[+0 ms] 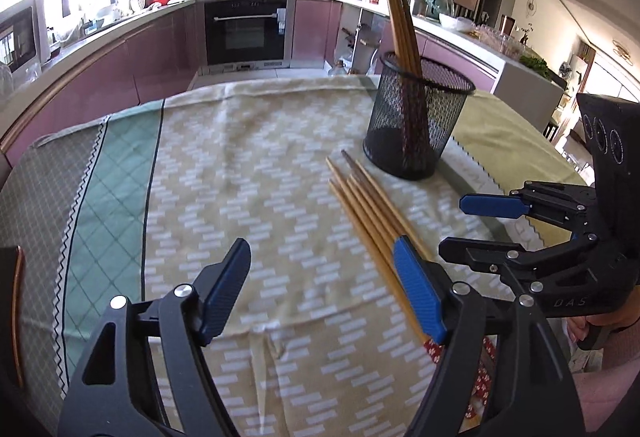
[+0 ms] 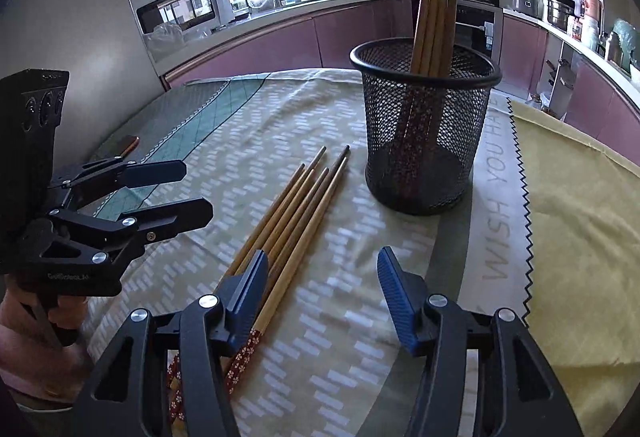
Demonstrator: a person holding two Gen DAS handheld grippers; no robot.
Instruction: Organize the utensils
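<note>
The decorated red ends of the loose chopsticks (image 2: 288,221) are partly hidden behind the left finger of the right gripper (image 2: 322,291), and in the left wrist view their handle ends vanish behind the right finger of the left gripper (image 1: 320,287). The lower parts of the chopsticks in the cup (image 2: 434,9) show only dimly through the black mesh cup (image 2: 424,141). Grey lettering on the tablecloth (image 2: 248,125) reads "WISH YOU HA", the rest cut off by the cup; the right gripper's body bears "DAS". The loose bundle lies flat on the cloth just beside the cup, thin tips pointing towards it, long axis running diagonally away from the grippers. The cupped sticks stand nearly upright, thick ends up. Both grippers are released, fingers spread, grasping nothing.
</note>
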